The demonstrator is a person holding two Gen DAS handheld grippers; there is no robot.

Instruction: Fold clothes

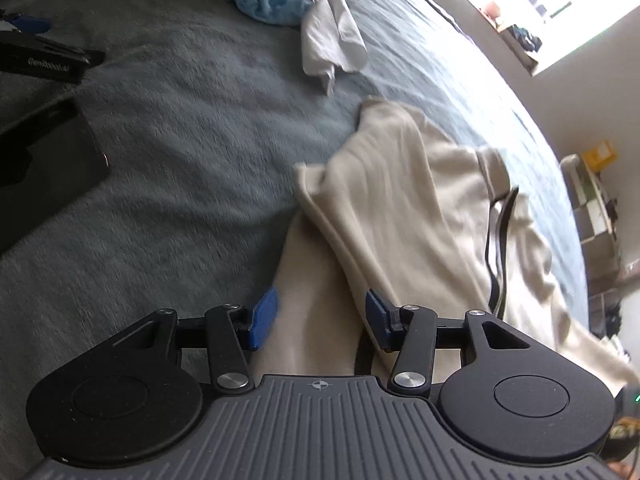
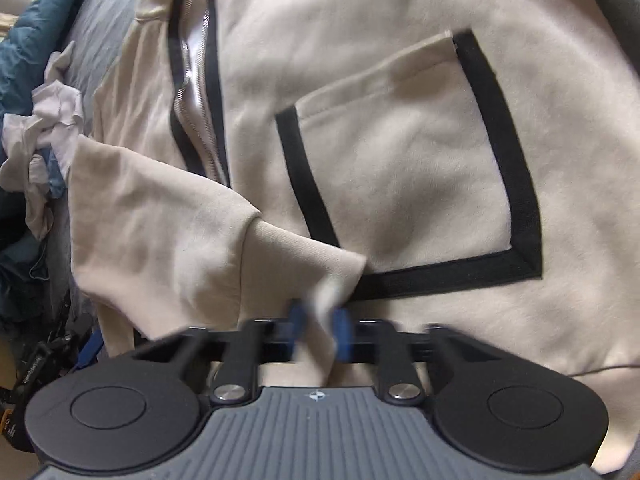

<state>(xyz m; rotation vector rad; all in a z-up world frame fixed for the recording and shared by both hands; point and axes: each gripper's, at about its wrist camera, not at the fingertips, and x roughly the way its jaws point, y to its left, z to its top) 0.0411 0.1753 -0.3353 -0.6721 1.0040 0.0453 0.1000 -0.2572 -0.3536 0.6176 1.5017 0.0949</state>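
Observation:
A cream zip jacket (image 2: 400,152) with black trim and a black-edged pocket (image 2: 408,176) lies spread on a grey-blue bed cover (image 1: 192,128). My right gripper (image 2: 320,320) is shut on the cuff of its sleeve (image 2: 168,232), which is folded across the front of the jacket. In the left wrist view the same jacket (image 1: 400,208) lies to the right, one sleeve folded over. My left gripper (image 1: 320,316) hovers above the jacket's lower edge, its blue pads apart and nothing pinched between them.
A pile of white cloth (image 1: 332,28) and a blue garment (image 1: 272,4) lies farther up the bed. Crumpled pale clothes (image 2: 44,128) sit left of the jacket. Black equipment (image 1: 40,120) rests at the left. A bright window (image 1: 560,0) and shelves (image 1: 592,200) are at the right.

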